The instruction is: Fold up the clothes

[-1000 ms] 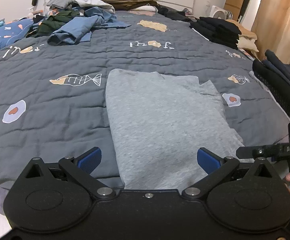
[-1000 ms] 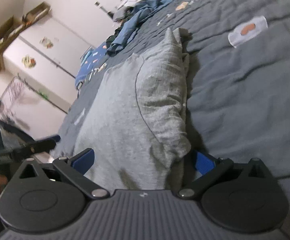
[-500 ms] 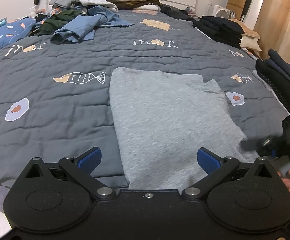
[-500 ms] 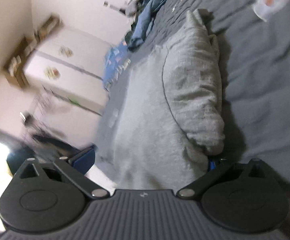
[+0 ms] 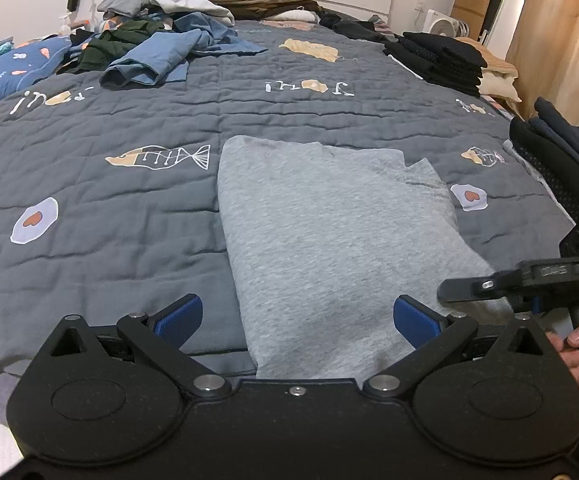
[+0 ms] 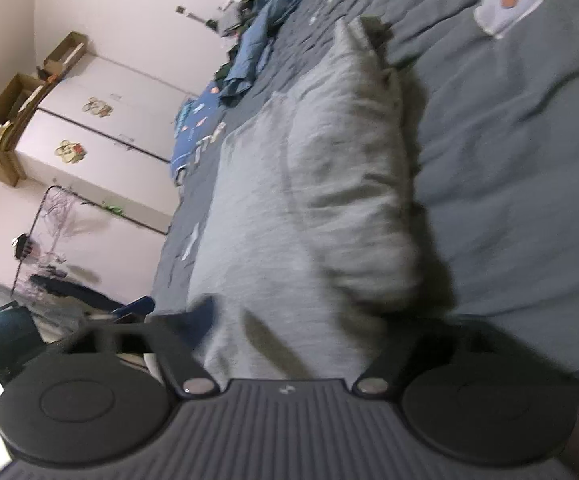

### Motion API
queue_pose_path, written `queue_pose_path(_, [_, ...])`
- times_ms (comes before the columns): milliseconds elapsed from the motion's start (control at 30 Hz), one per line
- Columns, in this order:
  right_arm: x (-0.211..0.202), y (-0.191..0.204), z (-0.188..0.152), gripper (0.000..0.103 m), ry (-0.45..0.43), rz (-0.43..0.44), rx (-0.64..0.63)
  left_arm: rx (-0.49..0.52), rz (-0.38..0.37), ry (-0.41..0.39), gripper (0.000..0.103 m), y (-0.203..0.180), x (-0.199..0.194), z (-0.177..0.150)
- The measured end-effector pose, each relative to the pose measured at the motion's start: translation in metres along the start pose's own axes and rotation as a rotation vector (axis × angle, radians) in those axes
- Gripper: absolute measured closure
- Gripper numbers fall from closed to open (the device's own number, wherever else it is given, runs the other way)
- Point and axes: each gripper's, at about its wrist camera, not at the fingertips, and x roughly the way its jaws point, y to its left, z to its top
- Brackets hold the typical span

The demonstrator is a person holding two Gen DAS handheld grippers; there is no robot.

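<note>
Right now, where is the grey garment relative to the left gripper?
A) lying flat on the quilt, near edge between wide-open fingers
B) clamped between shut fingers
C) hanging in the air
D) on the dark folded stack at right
A: in the left wrist view the grey garment lies flat on the quilt, and the left gripper has its blue fingers spread wide to either side of the near edge.

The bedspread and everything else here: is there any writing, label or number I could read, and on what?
Quilt: white lettering, seen upside down; it cannot be read for sure.
Blue pillow: small white print, too small to read.
Right gripper: a small label on its arm, blurred.
Wardrobe stickers: pictures only.
</note>
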Motion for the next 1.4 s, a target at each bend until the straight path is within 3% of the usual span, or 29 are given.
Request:
queue_pose_path(33, [0.001, -0.001, 0.001, 0.076, 0.002, 0.001, 0.004, -0.001, 0.001, 0.001, 0.000, 0.000, 0.000, 0.000])
queue_pose_path(567, [0.013, -0.013, -0.004, 0.064, 0.008, 0.005, 0.078, 0.008, -0.010, -0.001, 0.000, -0.003, -0.001, 0.001])
queue_pose_path(833, [0.013, -0.011, -0.007, 0.075, -0.005, -0.030, 0.050, 0.006, -0.001, 0.018, 0.001, -0.001, 0.004, 0.000])
queue_pose_path(1100, [0.014, -0.013, -0.007, 0.076, -0.001, -0.026, 0.055, -0.005, 0.015, 0.079, 0.019, 0.005, 0.017, -0.004])
queue_pose_path(1300, [0.014, -0.013, -0.008, 0.076, -0.004, -0.030, 0.060, 0.078, -0.003, -0.100, 0.015, 0.007, 0.009, -0.004])
queue_pose_path(1400, [0.014, -0.011, -0.007, 0.076, -0.002, -0.035, 0.054, 0.047, -0.023, -0.134, 0.007, 0.016, 0.010, 0.003])
